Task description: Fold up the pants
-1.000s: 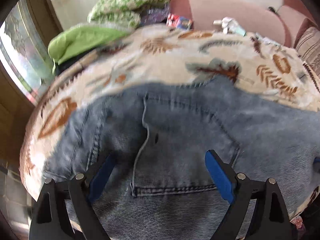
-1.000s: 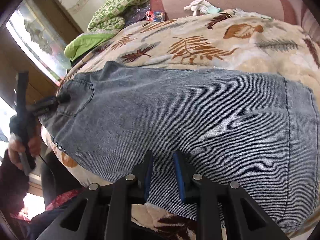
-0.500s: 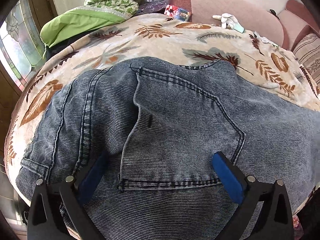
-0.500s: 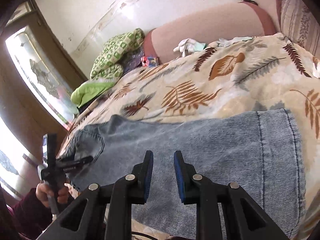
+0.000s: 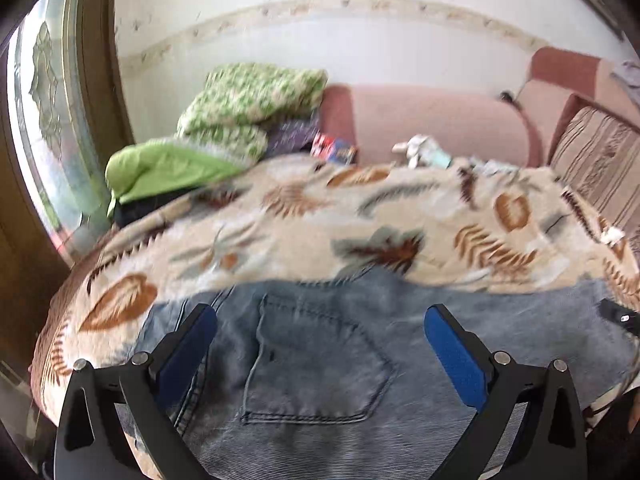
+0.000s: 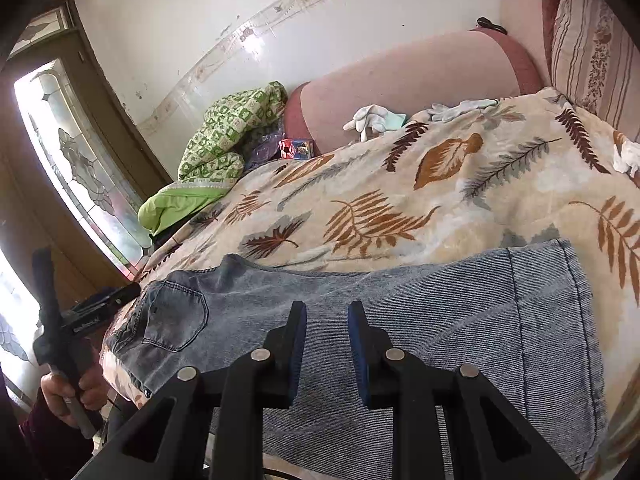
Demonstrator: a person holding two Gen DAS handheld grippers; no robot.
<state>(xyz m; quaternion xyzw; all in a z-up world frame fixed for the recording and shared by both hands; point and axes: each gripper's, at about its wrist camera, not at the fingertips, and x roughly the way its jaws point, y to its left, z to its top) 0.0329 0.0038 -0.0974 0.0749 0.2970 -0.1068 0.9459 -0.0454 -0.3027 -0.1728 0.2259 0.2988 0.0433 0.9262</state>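
Blue jeans (image 5: 400, 420) lie flat across the near edge of a leaf-patterned blanket (image 5: 360, 216), with the back pocket (image 5: 312, 368) facing up. My left gripper (image 5: 320, 316) hovers above the pocket with its jaws wide open and nothing between them. In the right wrist view the jeans (image 6: 440, 300) stretch from the pocket end on the left to the hem on the right. My right gripper (image 6: 327, 312) hangs over their middle, its blue pads a narrow gap apart and holding nothing. A hand (image 6: 68, 396) holds the left gripper (image 6: 80, 320) off the waist end.
A green patterned quilt (image 6: 232, 128) and a lime pillow (image 6: 180, 204) lie at the far left of the bed. White gloves (image 6: 372, 120) and a small box (image 6: 296, 148) rest by the pink headboard (image 6: 420, 80). A striped cushion (image 6: 588, 52) stands at the right, a glass door (image 6: 72, 152) at the left.
The left gripper has risen off the jeans and tipped up, so the wall now shows, and its jaws spread slightly wider. The right gripper also lifted and tipped up, then held still.
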